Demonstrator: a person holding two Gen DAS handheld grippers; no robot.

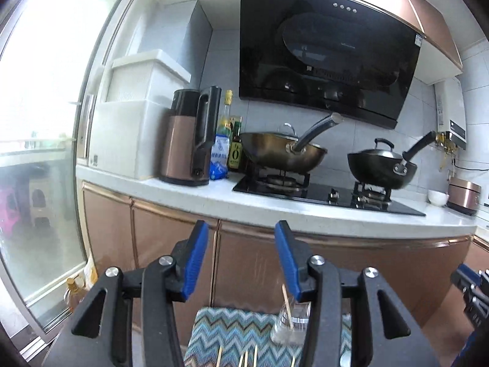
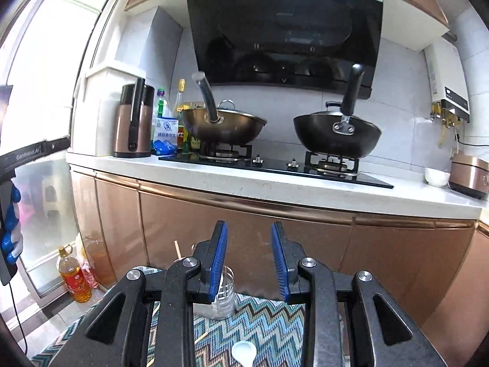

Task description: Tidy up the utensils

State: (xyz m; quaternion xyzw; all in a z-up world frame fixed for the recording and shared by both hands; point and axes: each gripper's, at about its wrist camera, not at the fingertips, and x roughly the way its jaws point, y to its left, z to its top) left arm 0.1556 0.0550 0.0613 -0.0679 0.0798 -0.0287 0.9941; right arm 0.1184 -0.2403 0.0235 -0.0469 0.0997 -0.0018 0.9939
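Standing in glass (image 1: 288, 325): one stick (image 1: 287, 307).

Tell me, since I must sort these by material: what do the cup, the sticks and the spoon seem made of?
Cup: clear glass or hard plastic, glossy; the cloth shows through it.
Sticks: pale tan, matte, thin and straight, likely bamboo or wood; one stands in the cup.
Spoon: white, smooth and shiny, probably ceramic, possibly plastic.
Cloth: woven fabric with a zigzag pattern.

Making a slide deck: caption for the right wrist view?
Open right gripper raised above clear glass and white spoon on zigzag cloth.
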